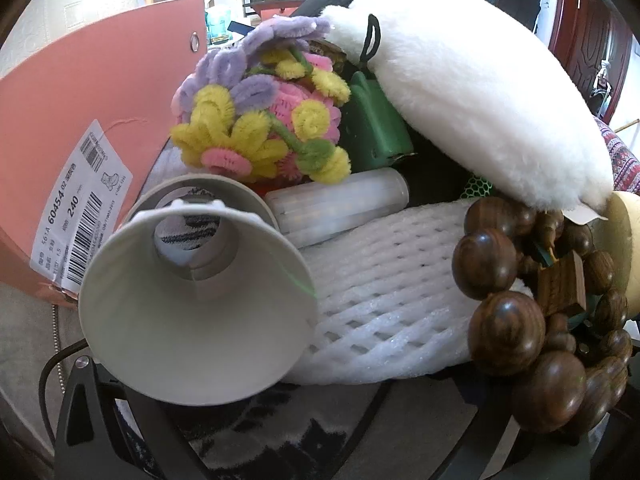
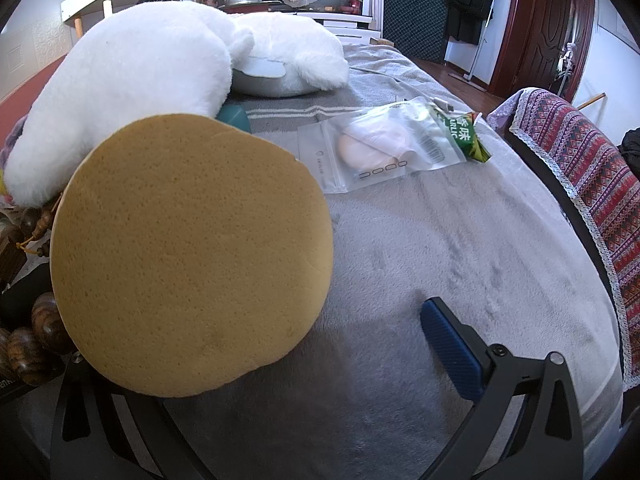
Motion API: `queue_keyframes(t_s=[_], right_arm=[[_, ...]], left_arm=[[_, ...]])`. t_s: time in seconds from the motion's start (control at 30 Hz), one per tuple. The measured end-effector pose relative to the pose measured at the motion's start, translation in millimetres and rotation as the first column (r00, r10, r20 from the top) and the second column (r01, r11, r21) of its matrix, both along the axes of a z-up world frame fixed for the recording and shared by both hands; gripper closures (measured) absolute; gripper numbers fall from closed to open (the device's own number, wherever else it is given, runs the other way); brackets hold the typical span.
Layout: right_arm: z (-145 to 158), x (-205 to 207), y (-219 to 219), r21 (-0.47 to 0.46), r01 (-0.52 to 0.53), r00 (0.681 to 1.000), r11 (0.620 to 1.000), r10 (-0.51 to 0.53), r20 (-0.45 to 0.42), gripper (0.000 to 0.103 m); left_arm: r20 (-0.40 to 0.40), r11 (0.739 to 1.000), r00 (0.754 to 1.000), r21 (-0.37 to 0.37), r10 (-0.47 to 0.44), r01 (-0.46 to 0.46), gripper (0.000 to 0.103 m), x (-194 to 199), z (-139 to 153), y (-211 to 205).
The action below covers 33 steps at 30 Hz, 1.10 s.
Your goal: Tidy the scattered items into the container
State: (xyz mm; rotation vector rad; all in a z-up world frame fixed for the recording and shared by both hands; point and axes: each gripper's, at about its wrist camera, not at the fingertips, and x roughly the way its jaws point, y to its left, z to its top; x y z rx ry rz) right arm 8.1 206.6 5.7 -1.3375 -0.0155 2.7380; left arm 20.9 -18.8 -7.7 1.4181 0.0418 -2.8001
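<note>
Right wrist view is filled on its left by a white plush toy (image 2: 132,92), under which a round yellow sponge (image 2: 188,256) is seen face-on, leaning toward a heap of collected things. The right gripper (image 2: 256,360) is held with its jaws wide apart. Only the blue-padded finger (image 2: 448,352) is shown, well clear of the sponge's right edge, and the other finger is hidden behind the sponge, so no clamping is indicated.

On the grey blanket (image 2: 440,260) two items are left scattered. A clear zip bag (image 2: 380,148) of puffs lies ahead and slightly right of those jaws, its long axis running left to right, with a green sachet (image 2: 468,136) touching its far corner. The right hand is judged the nearer for both.

In the left wrist view, a pink box (image 1: 80,92) stands beside the heap. Whether it is the container cannot be told, since the heap's own walls are mostly hidden. Piled together are a foam net sleeve (image 1: 392,292), a paper cup (image 1: 192,312) on its side with its mouth toward the camera, a pipe-cleaner bouquet (image 1: 260,120), a wooden bead bracelet (image 1: 520,320) and a translucent tube (image 1: 340,200). The state of the left gripper (image 1: 288,432) cannot be told.
</note>
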Motion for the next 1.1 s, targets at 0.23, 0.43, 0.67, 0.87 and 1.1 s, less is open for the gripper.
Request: queue_keyframes(t_s=[0.23, 0.43, 0.67, 0.87, 1.1], right_arm=[[0, 0, 1, 0.001, 0.000, 1.000, 1.000, 0.000, 0.000, 0.001], [0, 0, 0, 0.000, 0.000, 1.000, 1.000, 0.000, 0.001, 0.000], [0, 0, 0, 0.000, 0.000, 1.000, 1.000, 0.000, 0.000, 0.000], [0, 0, 0, -0.001, 0.000, 1.000, 1.000, 0.000, 0.001, 0.000], [0, -1, 0, 0.000, 0.000, 1.000, 1.000, 0.000, 0.001, 0.000]], left_arm=[[0.000, 1.000, 1.000, 0.000, 0.000, 0.000, 0.000, 10, -1, 10], [0.000, 1.000, 1.000, -0.001, 0.000, 0.000, 0.000, 11, -2, 19], [0.000, 1.000, 1.000, -0.001, -0.001, 0.001, 0.000, 3, -3, 23], [0.000, 1.000, 1.000, -0.001, -0.001, 0.001, 0.000, -1, -3, 26], [0.001, 1.000, 1.000, -0.002, -0.001, 0.001, 0.000, 0, -3, 29]])
